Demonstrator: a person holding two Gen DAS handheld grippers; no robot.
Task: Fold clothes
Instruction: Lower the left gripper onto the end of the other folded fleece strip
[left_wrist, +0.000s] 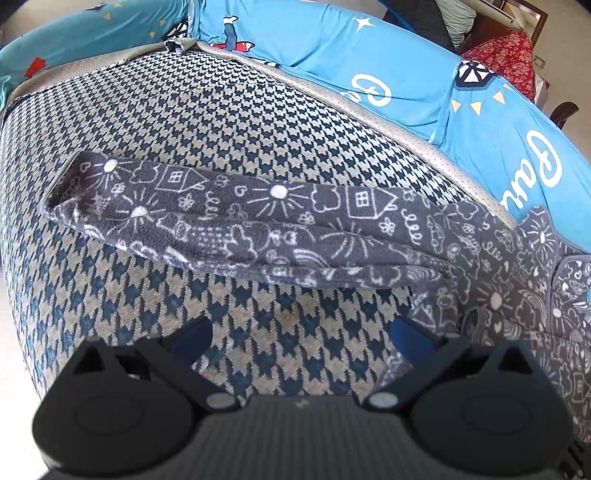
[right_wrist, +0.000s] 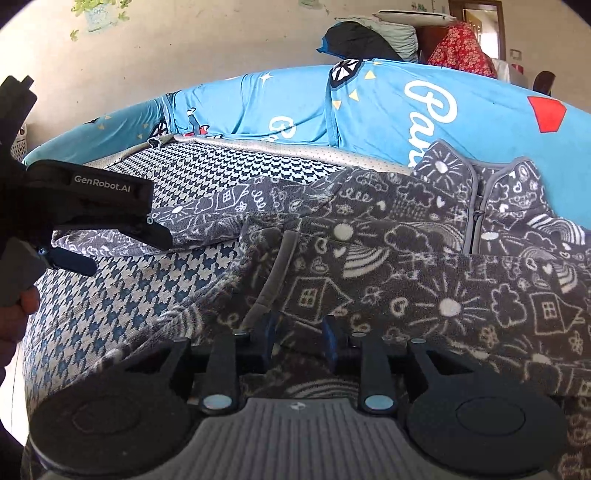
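Garment: a dark grey fleece jacket (right_wrist: 406, 266) with white doodles of houses, suns and clouds, spread across the right side of the cushion, its grey zip and collar up against the blue cover.
Sleeve: one long sleeve (left_wrist: 236, 218) stretches out leftwards over the houndstooth fabric, lying flat, cuff end furthest from the body of the jacket.
Surface: a sofa seat cushion (left_wrist: 236, 110) in blue-and-beige houndstooth, carrying the whole garment.
Backdrop: a bright blue cover (left_wrist: 369, 62) with white script and stars drapes along the back of the seat, touching the jacket's collar.
Left claw: the left claw (left_wrist: 301, 338) is spread wide and released, blue pads apart, nothing between them. It hangs over bare cushion just short of the sleeve's near edge.
Left claw, seen from the right: it (right_wrist: 110, 236) sits at the sleeve's end, whether touching the cloth I cannot tell.
Right claw: the right claw (right_wrist: 301, 341) is low over the jacket's body, fingers a narrow gap apart with fleece under and between them. Whether it is actually pinching the cloth, I cannot tell.
Containers: a pale basket shows at the far left edge of the right view, contents too small to make out.
Far end: red floral fabric (right_wrist: 461, 51) and pillows piled beyond the sofa.
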